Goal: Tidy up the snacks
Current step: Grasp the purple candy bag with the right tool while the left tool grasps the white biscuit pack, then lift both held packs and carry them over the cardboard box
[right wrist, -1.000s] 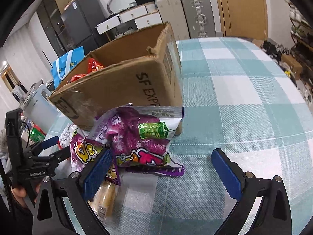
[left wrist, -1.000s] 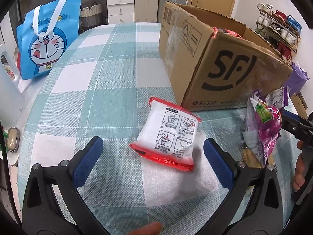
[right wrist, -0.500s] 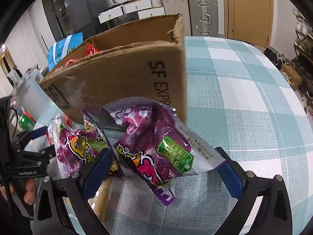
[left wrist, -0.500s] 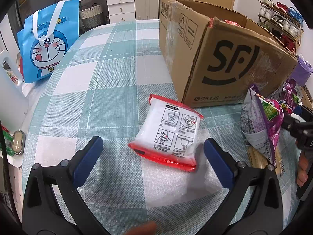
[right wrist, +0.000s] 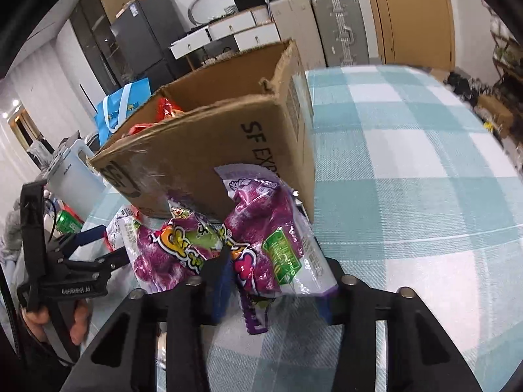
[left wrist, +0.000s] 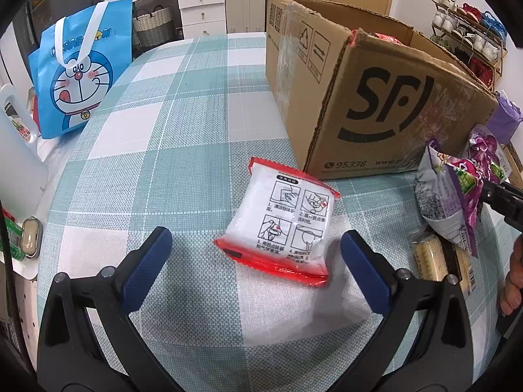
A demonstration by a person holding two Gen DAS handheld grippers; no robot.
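While our left gripper (left wrist: 253, 258) is waiting spread wide around the red pouch (left wrist: 282, 220) on the table (left wrist: 147, 163), we are clamping our right gripper (right wrist: 271, 289) on the purple bag (right wrist: 261, 245), raised beside the box (right wrist: 228, 137) for loading.
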